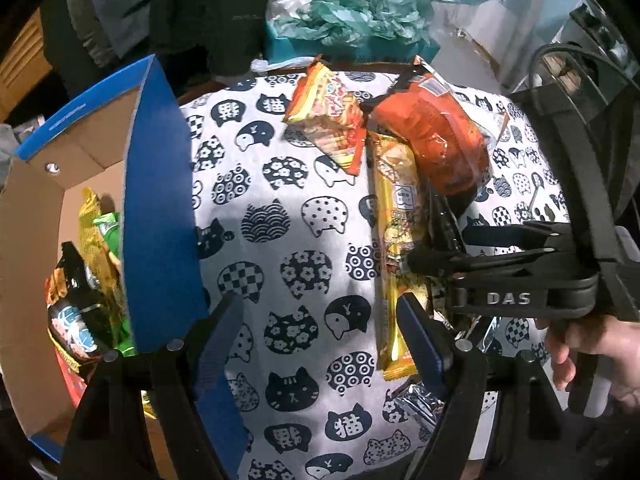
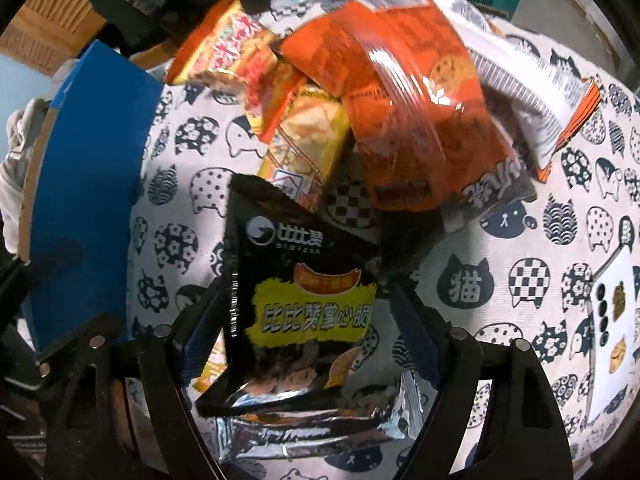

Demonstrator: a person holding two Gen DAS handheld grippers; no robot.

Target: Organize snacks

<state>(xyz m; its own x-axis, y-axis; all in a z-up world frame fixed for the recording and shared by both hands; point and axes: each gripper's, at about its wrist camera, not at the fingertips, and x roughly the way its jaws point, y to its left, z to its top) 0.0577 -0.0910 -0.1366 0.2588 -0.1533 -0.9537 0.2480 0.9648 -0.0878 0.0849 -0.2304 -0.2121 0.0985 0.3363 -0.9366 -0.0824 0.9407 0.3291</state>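
A blue-rimmed cardboard box (image 1: pixel 160 184) stands at the left and holds several snack packs (image 1: pixel 88 280). On the cat-print cloth (image 1: pixel 280 240) lie an orange-yellow pack (image 1: pixel 328 120), a big orange bag (image 1: pixel 436 132) and a long yellow pack (image 1: pixel 394 248). My left gripper (image 1: pixel 320 344) is open and empty above the cloth, next to the yellow pack. My right gripper (image 2: pixel 304 340) stands wide around a black snack bag (image 2: pixel 304 300) with yellow lettering; its fingers (image 2: pixel 416 332) do not press it. The right gripper also shows in the left wrist view (image 1: pixel 440 248).
A white-and-orange pack (image 2: pixel 532 92) lies behind the orange bag (image 2: pixel 404 96). A silver-edged pack (image 2: pixel 320 436) lies under the black bag. A teal box with crumpled plastic (image 1: pixel 352 24) stands at the table's far edge. The blue box wall (image 2: pixel 88 184) is at the left.
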